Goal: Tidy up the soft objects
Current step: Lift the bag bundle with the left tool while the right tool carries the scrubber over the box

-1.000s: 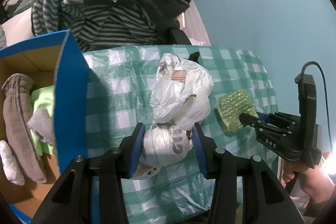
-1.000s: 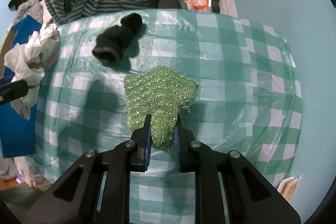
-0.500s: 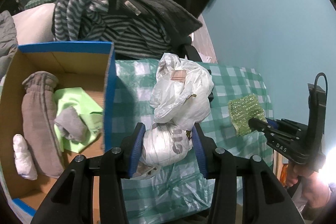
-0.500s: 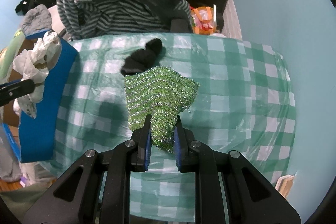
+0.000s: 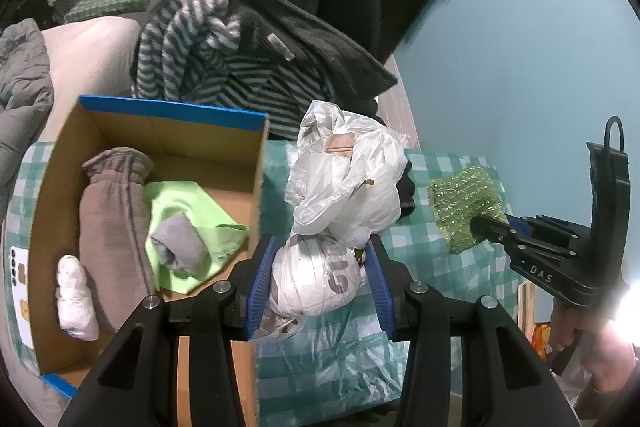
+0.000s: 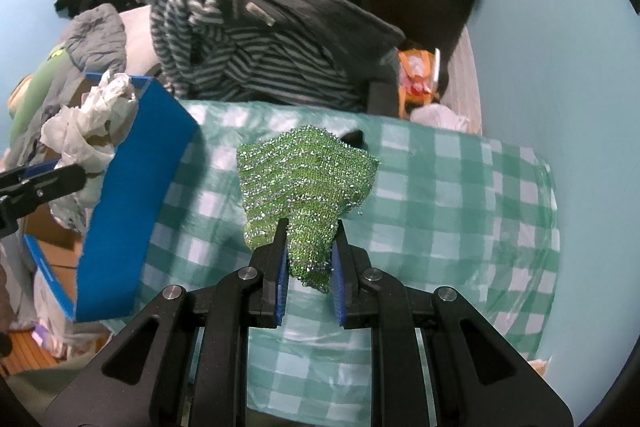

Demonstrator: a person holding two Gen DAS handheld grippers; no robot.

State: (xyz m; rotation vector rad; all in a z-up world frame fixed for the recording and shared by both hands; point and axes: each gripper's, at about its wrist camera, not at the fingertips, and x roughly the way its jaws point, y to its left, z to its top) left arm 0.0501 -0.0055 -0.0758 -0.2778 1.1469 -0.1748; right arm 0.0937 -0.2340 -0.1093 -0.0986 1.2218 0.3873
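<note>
My left gripper (image 5: 318,277) is shut on a crumpled white plastic bag (image 5: 340,187), held above the table just right of the cardboard box (image 5: 160,131) with blue rims. The box holds a brown-grey garment (image 5: 108,211), a lime green cloth (image 5: 188,203), a grey sock roll (image 5: 180,243) and a white roll (image 5: 76,299). My right gripper (image 6: 308,267) is shut on a sparkly green cloth (image 6: 308,183), lifted above the green checked table (image 6: 440,211). The bag (image 6: 88,131) and the box (image 6: 136,195) show at the left in the right wrist view. The right gripper with the green cloth (image 5: 464,203) shows in the left wrist view.
A chair draped with a dark fleece and striped garment (image 5: 248,39) stands behind the table. A black sock (image 6: 352,137) lies on the table, mostly hidden behind the green cloth. A teal wall (image 6: 560,67) bounds the right side. A pillow and grey bedding (image 5: 24,67) lie at the left.
Both grippers have risen and pulled back with their loads. The left gripper has swung left, so the box interior is now in full view. The green cloth now covers most of the black sock.
</note>
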